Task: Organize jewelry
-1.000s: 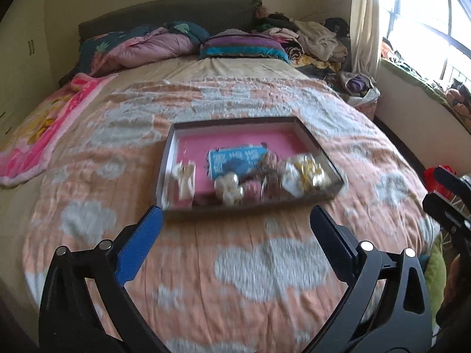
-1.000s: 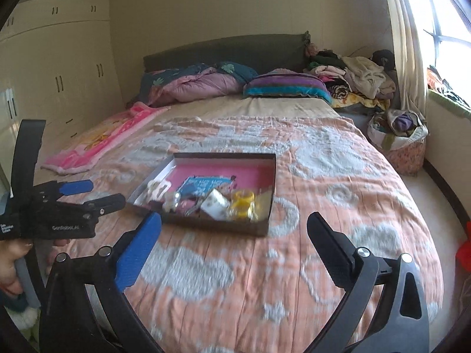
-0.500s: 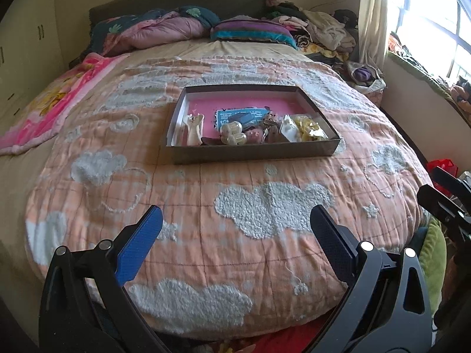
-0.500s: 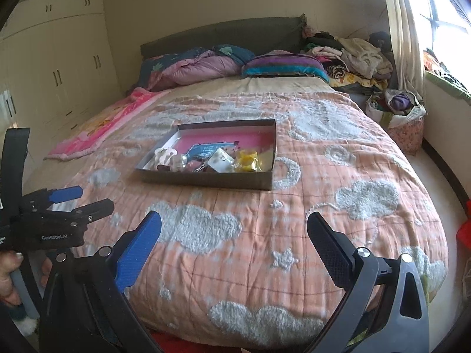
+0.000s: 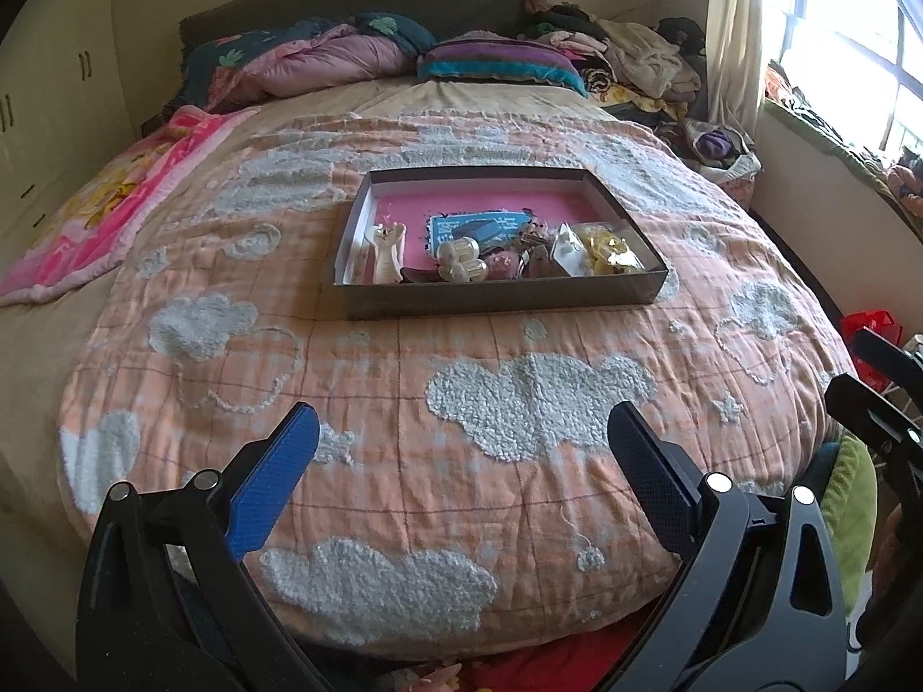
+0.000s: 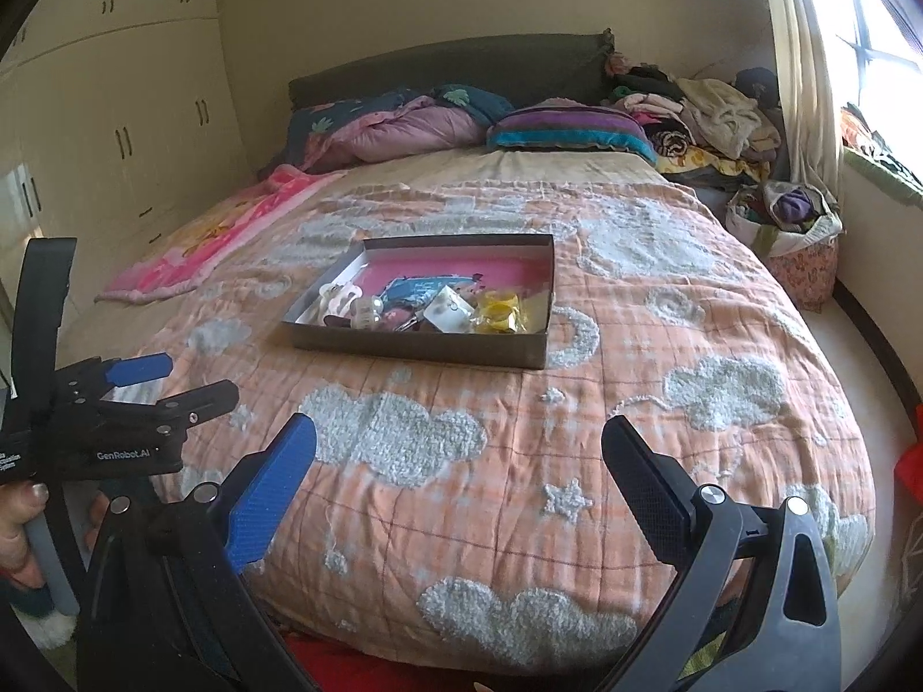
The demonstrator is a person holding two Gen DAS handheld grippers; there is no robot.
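**Two hand-held grippers wide open and empty at the foot of the bed**

Both tools hang over the near edge of the bed [image 5: 404, 380], well apart from the shallow grey box [image 5: 496, 291] that sits on the peach quilt with white cloud patches [image 6: 681, 346]. The left hand-held gripper [image 5: 464, 444] has its fingers spread wide and holds nothing; in the right wrist view it shows at the left edge, a person's hand [image 6: 20, 525] around its handle. The right hand-held gripper [image 6: 458, 450] is spread just as wide, likewise with nothing between its fingers.

The box has a pink floor, and the jewelry lies heaped along its near wall. From left to right in the left wrist view: a cream hair claw [image 5: 387, 251], a blue printed card [image 5: 476, 230], a cluster of pale round beads [image 5: 461, 259], a small pink piece [image 5: 501, 265], a clear packet [image 5: 568, 251], and a yellow-gold tangle [image 5: 611, 248] in the right corner. The pieces touch or overlap; finer detail is too small to tell.

Pillows [image 5: 496, 57] and a rumpled duvet [image 5: 323, 57] lie at the headboard.
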